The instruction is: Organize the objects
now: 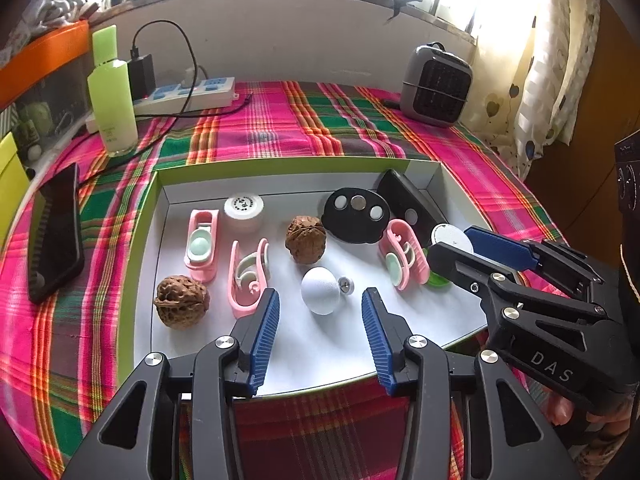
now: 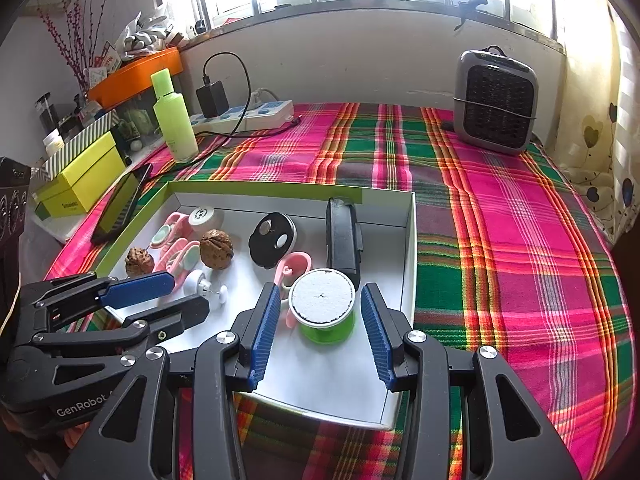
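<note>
Both grippers hover over the near edge of the white tray (image 1: 436,184), where the objects lie gathered: walnuts (image 1: 182,301), pink clips (image 1: 248,276), a black disc (image 1: 356,215). The left gripper (image 1: 320,332) stands spread and empty, the white knob (image 1: 320,290) just ahead between its tips, untouched. The right gripper (image 2: 320,332) is likewise spread, its pads clear on both sides of the green spool (image 2: 323,306) resting on the tray floor, likely just set down or about to be picked.

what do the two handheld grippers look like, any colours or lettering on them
Both are black plastic frames with silver pivot bolts and ribbed blue finger pads. The left gripper shows "GenRobot" in white on its body in the right wrist view. The right gripper shows white "DAS" lettering in the left wrist view.
</note>
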